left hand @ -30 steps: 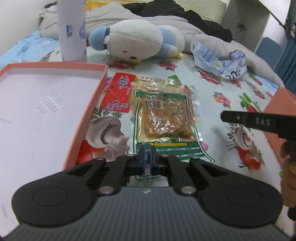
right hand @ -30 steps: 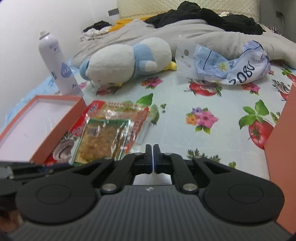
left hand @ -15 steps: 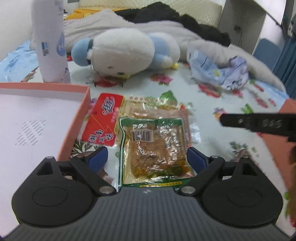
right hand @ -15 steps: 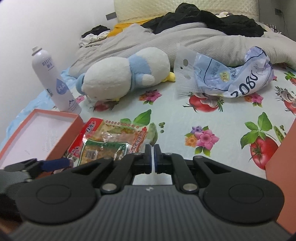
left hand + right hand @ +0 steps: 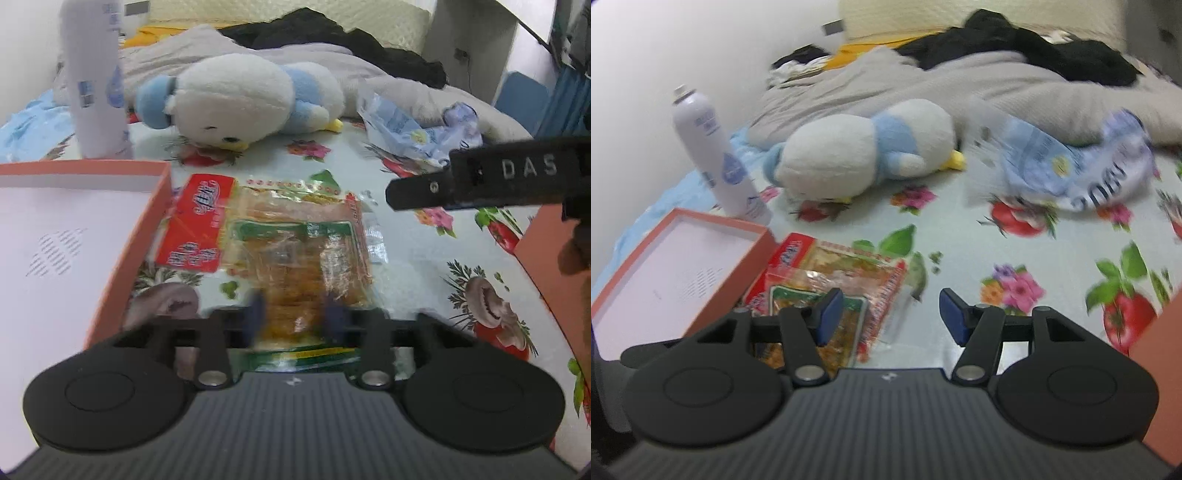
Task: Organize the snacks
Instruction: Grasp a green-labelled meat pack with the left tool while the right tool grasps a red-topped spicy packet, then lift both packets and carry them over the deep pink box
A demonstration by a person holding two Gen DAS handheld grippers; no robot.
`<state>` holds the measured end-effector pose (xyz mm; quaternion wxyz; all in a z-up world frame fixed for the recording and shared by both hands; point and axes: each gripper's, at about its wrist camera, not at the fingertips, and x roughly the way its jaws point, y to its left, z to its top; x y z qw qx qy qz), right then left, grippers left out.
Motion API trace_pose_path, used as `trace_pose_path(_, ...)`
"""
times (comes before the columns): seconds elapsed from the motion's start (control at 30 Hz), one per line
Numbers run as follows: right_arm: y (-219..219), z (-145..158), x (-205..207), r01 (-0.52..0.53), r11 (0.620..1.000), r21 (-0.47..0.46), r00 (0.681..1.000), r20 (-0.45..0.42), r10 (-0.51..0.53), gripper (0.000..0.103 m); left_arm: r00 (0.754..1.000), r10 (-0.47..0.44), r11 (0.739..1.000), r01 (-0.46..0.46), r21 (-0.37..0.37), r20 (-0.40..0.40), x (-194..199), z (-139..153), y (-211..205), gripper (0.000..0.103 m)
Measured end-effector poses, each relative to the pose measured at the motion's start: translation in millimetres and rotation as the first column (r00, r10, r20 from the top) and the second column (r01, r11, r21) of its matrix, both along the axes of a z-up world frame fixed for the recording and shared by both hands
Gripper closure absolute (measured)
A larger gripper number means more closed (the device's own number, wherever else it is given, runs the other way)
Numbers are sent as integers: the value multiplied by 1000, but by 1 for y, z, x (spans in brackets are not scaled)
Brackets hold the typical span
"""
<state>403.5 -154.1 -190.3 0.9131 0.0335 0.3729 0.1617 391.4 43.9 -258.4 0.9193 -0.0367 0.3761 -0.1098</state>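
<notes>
Clear-wrapped snack packet [image 5: 310, 266] is straddled at its near end by the closing left tool [image 5: 293, 317], long axis pointing away; right tool [image 5: 890, 314] is opening, empty.

Flower-printed bed [image 5: 960, 236] bearing stacked snack packets [image 5: 295, 254] ahead of the left hand-held gripper [image 5: 293, 319], open orange cardboard box [image 5: 122, 240] leftward, white-and-blue plush toy [image 5: 251, 98] beyond.

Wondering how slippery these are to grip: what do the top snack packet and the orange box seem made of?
Top snack packet: glossy clear plastic film, likely; glare and contents showing through. Orange box: matte cardboard, seemingly; thin straight walls, no shine.
</notes>
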Motion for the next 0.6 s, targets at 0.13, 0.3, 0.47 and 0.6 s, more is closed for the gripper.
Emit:
trace_pose_path(0.13,20,7,15,-110,991,-70,994,-18,109,34,1000,24,998,-26,-60,-19,-10,0,14,82)
trace_pose_path(0.3,52,0,40,-271,945,-183,963,-53,266,27,998,49,995,-52,-89,-27,-29,2,26,85)
trace_pose_path(0.47,76,-17,72,-416,885,-211,908,-146,392,18,997,64,990,-68,-122,-35,-45,4,36,90)
trace_pose_path(0.6,89,-36,84,-530,795,-295,846,-248,472,18,996,74,987,-79,-141,-42,-56,6,42,92)
